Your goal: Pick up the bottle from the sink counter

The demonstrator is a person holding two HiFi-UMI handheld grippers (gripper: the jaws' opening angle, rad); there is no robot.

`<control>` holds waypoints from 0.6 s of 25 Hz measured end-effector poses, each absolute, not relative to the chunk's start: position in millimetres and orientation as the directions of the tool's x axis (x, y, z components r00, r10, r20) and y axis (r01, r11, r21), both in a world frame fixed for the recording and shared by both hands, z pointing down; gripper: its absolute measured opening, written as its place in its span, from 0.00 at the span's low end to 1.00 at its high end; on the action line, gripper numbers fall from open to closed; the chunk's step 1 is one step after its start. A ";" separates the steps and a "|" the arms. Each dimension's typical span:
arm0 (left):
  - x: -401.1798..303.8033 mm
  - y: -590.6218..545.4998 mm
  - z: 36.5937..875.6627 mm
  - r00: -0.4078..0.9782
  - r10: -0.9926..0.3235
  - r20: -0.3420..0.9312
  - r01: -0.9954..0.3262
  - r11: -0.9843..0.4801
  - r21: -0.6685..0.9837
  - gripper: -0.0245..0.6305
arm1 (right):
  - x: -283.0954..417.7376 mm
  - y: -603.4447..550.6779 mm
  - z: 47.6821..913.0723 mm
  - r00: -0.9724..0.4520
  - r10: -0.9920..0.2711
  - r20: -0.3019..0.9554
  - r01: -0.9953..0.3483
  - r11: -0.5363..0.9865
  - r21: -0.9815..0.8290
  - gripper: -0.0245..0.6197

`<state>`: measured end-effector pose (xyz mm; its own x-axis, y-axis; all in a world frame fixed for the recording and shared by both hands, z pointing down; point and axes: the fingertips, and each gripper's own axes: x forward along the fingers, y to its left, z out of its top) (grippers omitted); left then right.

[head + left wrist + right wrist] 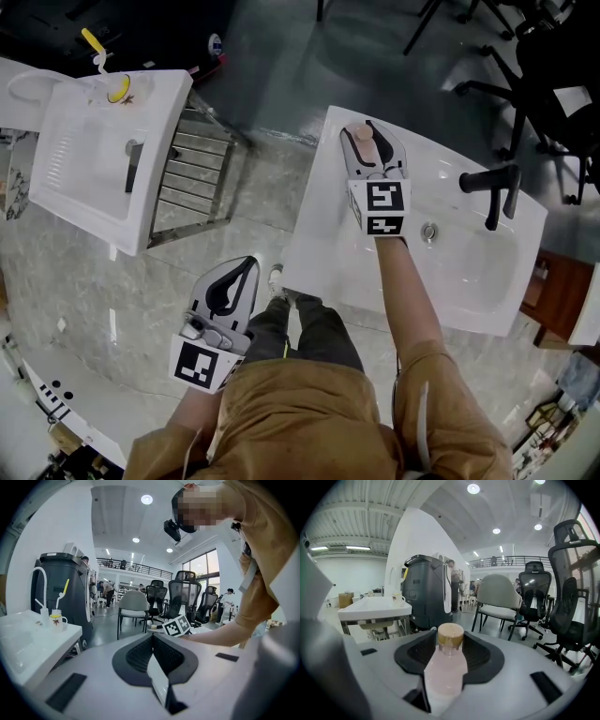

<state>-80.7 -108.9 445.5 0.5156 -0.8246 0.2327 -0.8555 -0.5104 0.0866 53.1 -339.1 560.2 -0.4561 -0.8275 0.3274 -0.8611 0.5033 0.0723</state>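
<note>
Your bottle (362, 138) stands on the glossy white sink counter (314, 253), on the flat rim close to its far corner, with open floor just past that edge. The right gripper (372, 141) is clamped on it, black ribbed pads (417, 656) against the clear pinkish body below the round tan cap. The left gripper (246, 269) hangs off the counter's near side, pinched closed with nothing in it.

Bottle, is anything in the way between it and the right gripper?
Nothing visible is. The bottle stands on the counter, already between the right gripper's jaws, with the pads against its sides. The tap is well off to one side.
</note>
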 end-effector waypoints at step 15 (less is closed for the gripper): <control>-83.3 -108.7 456.2 0.511 -0.818 0.263 -0.858 -0.504 0.098 0.04 | 52.2 -343.8 560.1 -0.443 -0.847 0.294 -0.882 0.471 0.030 0.26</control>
